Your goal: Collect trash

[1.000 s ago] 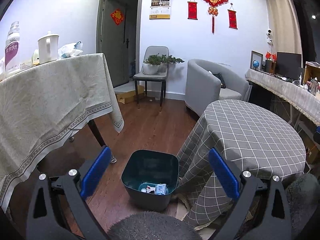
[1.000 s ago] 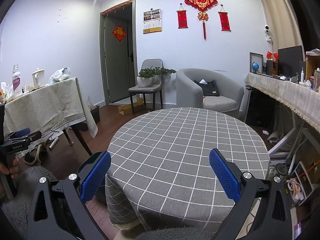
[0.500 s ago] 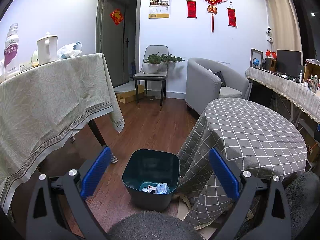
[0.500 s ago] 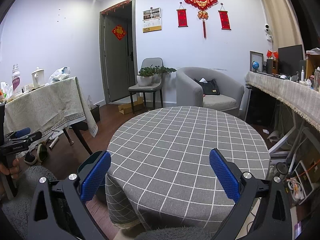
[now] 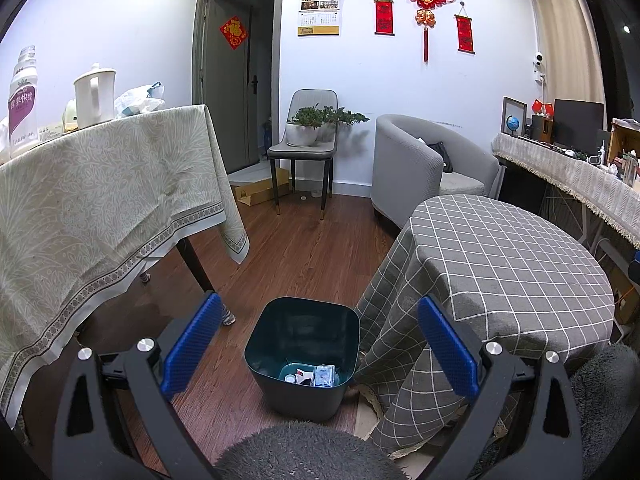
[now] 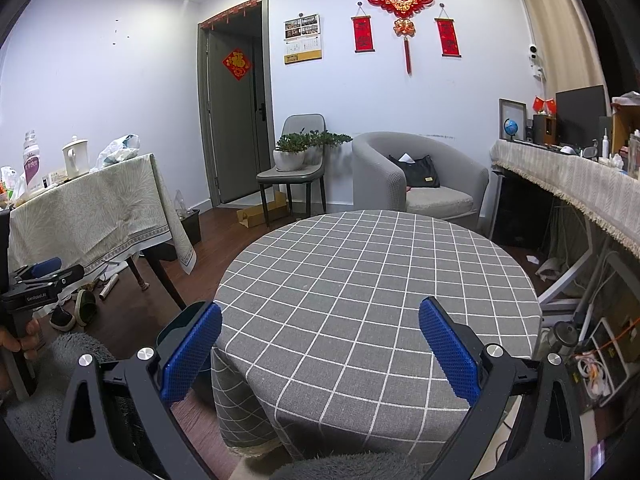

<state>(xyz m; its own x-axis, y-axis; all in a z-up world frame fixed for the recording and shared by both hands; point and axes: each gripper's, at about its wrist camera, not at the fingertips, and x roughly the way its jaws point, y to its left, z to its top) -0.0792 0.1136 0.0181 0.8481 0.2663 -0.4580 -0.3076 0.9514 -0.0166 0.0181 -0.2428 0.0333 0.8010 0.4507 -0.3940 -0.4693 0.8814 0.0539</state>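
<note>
Two cloth-covered tables fill most of what I see. The round table [image 6: 376, 280] wears a grey cloth with a white grid that hangs in folds down its side, and its top is bare. The rectangular table [image 5: 104, 196] has a pale, leaf-patterned cloth with a woven border; on it stand one white kettle [image 5: 95, 95], one tall plastic bottle [image 5: 23, 104] with a purple label, and a crumpled plastic bag [image 5: 138, 98].

Against the far wall sit one rounded grey armchair [image 6: 420, 176] with a black bag [image 6: 416, 171] on its seat, and one slim grey chair [image 5: 306, 140] carrying a white pot of green plant [image 5: 308, 128].

On the wooden floor, just beside the round table's hanging cloth, stands one dark teal bin [image 5: 304, 354] — smooth plastic, square with rounded corners. The trash [image 5: 316, 375] lies at its bottom: a few small pieces, among them a crinkled bluish wrapper and a white scrap; I cannot count them exactly.

I hold two grippers, each with two blue, finely textured pads on black arms. My left gripper [image 5: 320, 340] hovers above the bin, jaws spread wide, nothing between them. My right gripper [image 6: 320, 344] is over the near edge of the round table, equally wide apart and empty — the bin's rim peeks out behind its left pad.
</note>
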